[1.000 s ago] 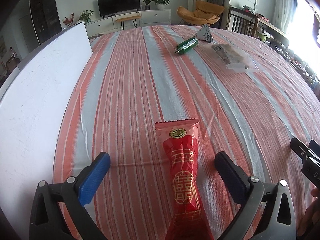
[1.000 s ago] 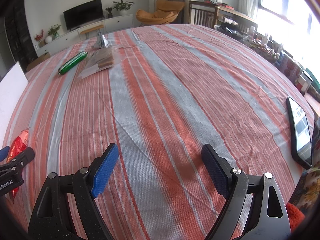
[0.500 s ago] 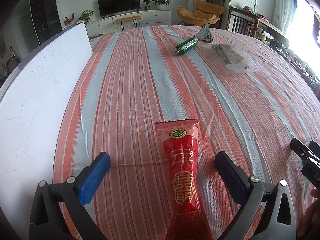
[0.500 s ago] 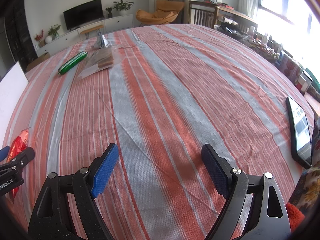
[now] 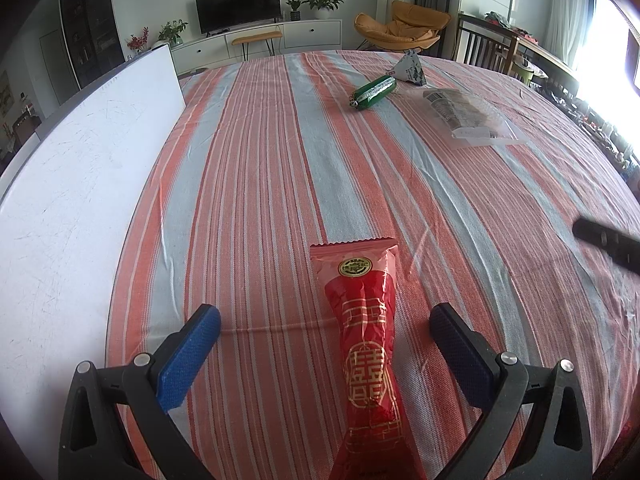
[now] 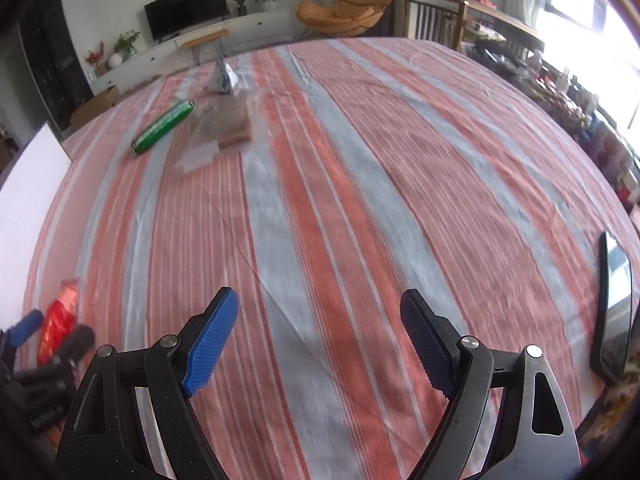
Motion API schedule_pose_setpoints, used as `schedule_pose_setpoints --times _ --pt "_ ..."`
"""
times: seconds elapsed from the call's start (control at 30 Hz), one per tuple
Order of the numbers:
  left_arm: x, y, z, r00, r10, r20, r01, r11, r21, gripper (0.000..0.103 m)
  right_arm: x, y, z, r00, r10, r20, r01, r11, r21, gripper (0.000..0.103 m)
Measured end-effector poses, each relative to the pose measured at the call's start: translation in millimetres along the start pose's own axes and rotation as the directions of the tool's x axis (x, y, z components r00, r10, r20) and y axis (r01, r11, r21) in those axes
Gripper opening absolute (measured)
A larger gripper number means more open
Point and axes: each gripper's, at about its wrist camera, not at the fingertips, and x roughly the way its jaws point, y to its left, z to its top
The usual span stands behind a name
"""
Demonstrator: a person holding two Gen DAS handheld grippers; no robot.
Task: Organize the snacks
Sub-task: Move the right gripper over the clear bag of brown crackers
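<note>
A long red snack packet (image 5: 366,344) lies on the striped tablecloth between the fingers of my open left gripper (image 5: 326,330), which does not touch it. It also shows at the left of the right wrist view (image 6: 60,320). Far across the table lie a green sausage-shaped snack (image 5: 374,91), a grey pyramid packet (image 5: 410,66) and a clear bag of brown snacks (image 5: 464,114). My right gripper (image 6: 320,320) is open and empty above the cloth. The same far snacks show at the upper left of its view: the green one (image 6: 164,126), the clear bag (image 6: 224,128).
A white board (image 5: 72,184) lies along the table's left edge. A black phone (image 6: 614,306) lies near the right edge. Chairs and cluttered furniture stand beyond the table's far and right sides.
My right gripper has lifted and moved forward, with its view blurred by motion. In the left wrist view its tip has risen at the right edge. The left gripper has stayed in place.
</note>
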Motion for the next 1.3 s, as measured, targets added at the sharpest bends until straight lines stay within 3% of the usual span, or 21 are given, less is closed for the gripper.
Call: schedule_pose_setpoints --times 0.1,0.23,0.33,0.43,0.53,0.6,0.8,0.93,1.07,1.13,1.3 --pt "0.2 0.0 0.1 1.000 0.000 0.000 0.000 1.000 0.000 0.103 12.8 20.2 53.3 0.998 0.014 0.057 -0.011 0.999 -0.050 0.086" --pt "0.3 -0.1 0.1 1.000 0.000 0.000 0.000 1.000 0.000 0.103 61.2 48.2 102.7 0.998 0.050 -0.037 -0.052 0.997 -0.050 0.086" --pt "0.3 -0.3 0.1 1.000 -0.001 0.000 0.001 1.000 0.001 0.103 99.3 67.7 115.7 0.993 0.045 -0.113 -0.052 0.997 -0.054 0.086" --pt "-0.2 -0.9 0.0 1.000 -0.002 0.000 0.002 1.000 0.004 0.103 126.1 85.6 109.3 0.987 -0.016 -0.159 -0.002 0.994 -0.112 0.087" --pt "-0.2 -1.4 0.0 1.000 -0.003 0.000 0.003 1.000 0.005 0.103 127.6 86.5 104.6 0.994 0.005 -0.111 -0.016 0.995 -0.095 0.092" --pt "-0.4 -1.4 0.0 1.000 -0.003 0.000 0.003 1.000 0.005 0.103 129.8 78.8 104.2 0.993 0.037 -0.113 -0.044 0.997 -0.059 0.093" --pt "-0.4 -2.0 0.1 1.000 -0.002 0.000 0.002 1.000 0.005 0.103 126.5 80.2 107.7 0.987 0.039 -0.158 -0.055 0.994 -0.099 0.093" --pt "-0.4 -1.7 0.1 1.000 -0.002 0.000 0.002 1.000 0.005 0.103 115.4 69.8 110.1 0.985 0.086 -0.151 -0.090 0.996 -0.017 0.093" --pt "-0.4 -1.4 -0.1 1.000 -0.002 0.000 0.002 1.000 0.005 0.103 111.1 87.8 112.1 0.986 0.055 -0.157 -0.074 0.990 -0.120 0.093" --pt "-0.5 -1.2 -0.2 1.000 -0.002 0.000 0.002 1.000 0.005 0.103 121.3 101.9 107.0 0.984 -0.014 -0.177 -0.022 0.980 -0.200 0.095" --pt "-0.4 -2.4 0.9 1.000 -0.002 0.000 0.002 1.000 0.006 0.103 129.1 92.5 95.1 0.991 0.097 -0.094 -0.110 0.983 -0.145 0.097"
